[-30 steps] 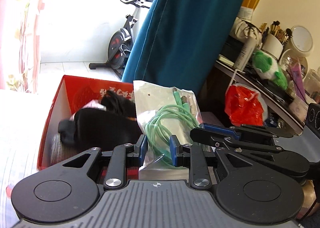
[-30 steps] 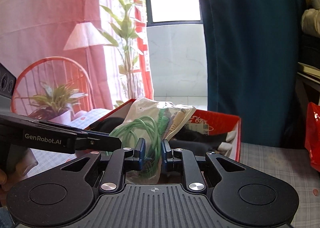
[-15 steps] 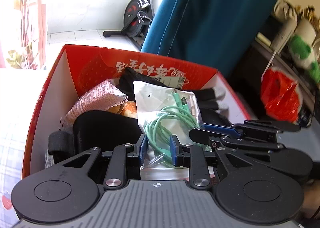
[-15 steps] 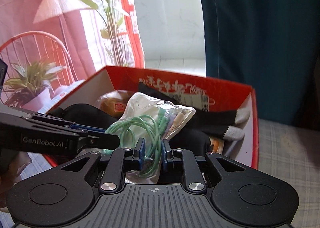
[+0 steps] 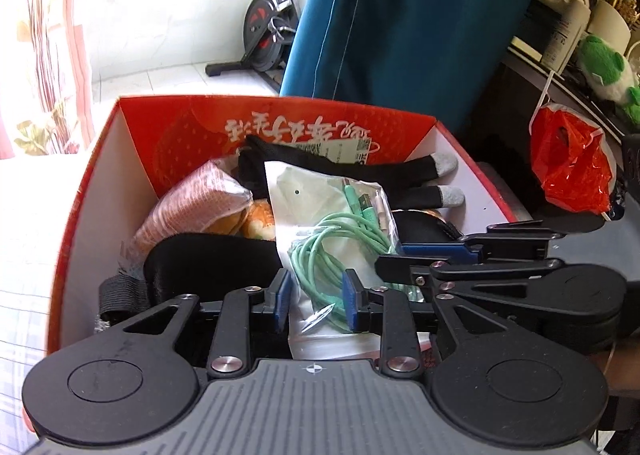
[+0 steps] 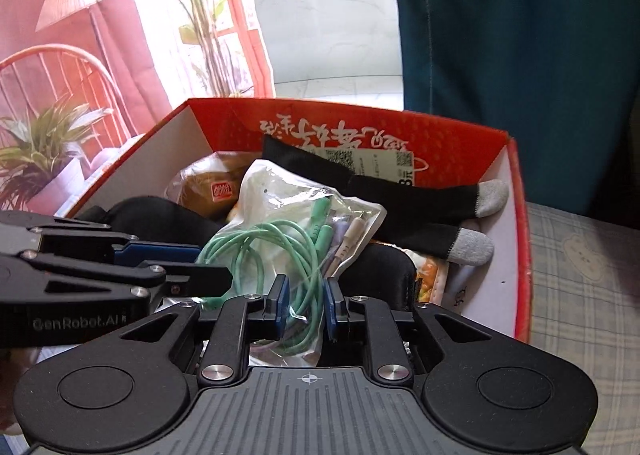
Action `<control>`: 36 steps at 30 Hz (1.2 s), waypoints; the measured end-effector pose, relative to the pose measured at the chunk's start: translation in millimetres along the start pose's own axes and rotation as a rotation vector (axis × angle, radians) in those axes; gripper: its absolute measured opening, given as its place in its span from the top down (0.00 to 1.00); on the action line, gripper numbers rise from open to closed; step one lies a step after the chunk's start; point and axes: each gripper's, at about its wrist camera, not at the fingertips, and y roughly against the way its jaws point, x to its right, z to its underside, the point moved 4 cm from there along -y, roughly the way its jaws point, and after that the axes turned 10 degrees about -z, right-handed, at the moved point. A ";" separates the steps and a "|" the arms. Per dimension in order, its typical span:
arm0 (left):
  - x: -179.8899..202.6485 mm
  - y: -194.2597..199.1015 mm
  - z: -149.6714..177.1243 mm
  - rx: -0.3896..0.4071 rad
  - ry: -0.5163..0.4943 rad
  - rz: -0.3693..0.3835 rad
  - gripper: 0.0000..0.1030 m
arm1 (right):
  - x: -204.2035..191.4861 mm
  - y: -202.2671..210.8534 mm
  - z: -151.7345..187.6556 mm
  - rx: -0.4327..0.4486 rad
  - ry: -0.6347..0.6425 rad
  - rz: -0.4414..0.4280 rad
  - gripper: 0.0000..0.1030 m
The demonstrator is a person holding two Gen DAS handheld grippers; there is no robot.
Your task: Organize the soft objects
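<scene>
A grey checked cloth (image 6: 580, 275) covered the surface; a teal curtain (image 5: 400, 15) hung behind, an exercise bike (image 5: 266, 31) beyond. The red cardboard box (image 5: 132, 127) held a black glove (image 6: 400, 191) and wrapped snacks (image 5: 192, 207). Both tools — left gripper (image 5: 316, 303), right gripper (image 6: 305, 305) — were clamped on the clear cable bag (image 5: 320, 215), crinkled plastic over the box's contents.
</scene>
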 end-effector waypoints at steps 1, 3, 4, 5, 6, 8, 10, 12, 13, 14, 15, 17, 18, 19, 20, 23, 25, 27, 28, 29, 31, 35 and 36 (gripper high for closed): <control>-0.7 3.9 0.4 0.010 -0.006 -0.007 0.63 | -1.9 4.4 -0.9 0.005 0.006 0.007 0.81; -2.7 12.9 0.5 0.036 -0.015 -0.016 0.55 | -5.8 13.3 -2.5 0.021 0.026 0.027 0.77; -4.0 18.2 0.2 0.047 -0.015 -0.024 0.47 | -7.5 18.6 -2.4 0.028 0.037 0.035 0.75; -5.2 24.2 0.1 0.062 -0.016 -0.032 0.43 | -9.1 24.0 -2.7 0.034 0.048 0.045 0.73; -5.8 30.5 0.0 0.079 -0.018 -0.035 0.34 | -10.3 30.5 -2.8 0.045 0.056 0.057 0.71; -5.7 44.9 0.1 0.115 -0.040 -0.062 0.22 | -11.2 45.8 -3.7 0.081 0.058 0.068 0.55; -4.3 59.3 0.6 0.148 -0.071 -0.104 0.08 | -12.0 62.3 -5.3 0.118 0.055 0.073 0.44; -2.6 74.5 0.5 0.178 -0.092 -0.140 0.04 | -15.4 78.6 -6.1 0.152 0.057 0.080 0.34; -2.3 82.3 0.4 0.192 -0.098 -0.152 0.03 | -18.6 87.2 -6.3 0.169 0.062 0.079 0.27; -1.9 91.4 0.4 0.208 -0.101 -0.162 0.01 | -21.4 95.7 -6.1 0.184 0.067 0.076 0.17; -1.4 99.9 0.7 0.223 -0.101 -0.169 0.00 | -24.8 104.2 -5.6 0.200 0.071 0.076 0.11; -0.7 118.3 1.3 0.252 -0.100 -0.177 0.00 | -33.1 122.2 -4.1 0.238 0.084 0.075 0.01; 0.1 127.8 2.2 0.270 -0.098 -0.179 0.00 | -37.9 131.5 -3.1 0.256 0.090 0.074 0.01; 1.0 137.0 3.2 0.286 -0.095 -0.183 0.00 | -42.4 140.6 -1.8 0.273 0.093 0.072 0.01; 1.7 147.3 4.7 0.303 -0.091 -0.187 0.00 | -46.9 150.2 -0.5 0.290 0.092 0.067 0.01; 6.0 175.2 9.6 0.347 -0.084 -0.202 0.00 | -58.6 180.5 6.4 0.351 0.077 0.053 0.00; 10.3 193.4 13.8 0.378 -0.088 -0.242 0.00 | -65.3 199.0 10.4 0.386 0.062 0.051 0.00; 15.1 211.6 18.3 0.422 -0.099 -0.294 0.00 | -70.7 215.3 13.9 0.409 0.041 0.077 0.00; 17.6 220.3 19.8 0.439 -0.101 -0.320 0.00 | -72.8 222.3 15.7 0.420 0.035 0.094 0.00; 18.8 227.4 20.7 0.452 -0.101 -0.331 0.00 | -75.6 229.6 17.3 0.431 0.034 0.110 0.00; 19.3 242.9 22.6 0.468 -0.081 -0.331 0.00 | -82.4 243.3 21.4 0.452 0.041 0.127 0.00; 15.4 274.8 26.8 0.504 -0.017 -0.282 0.00 | -98.1 272.1 29.3 0.498 0.052 0.152 0.00; 14.5 281.7 28.1 0.511 -0.002 -0.284 0.00 | -101.6 279.2 31.6 0.512 0.054 0.161 0.00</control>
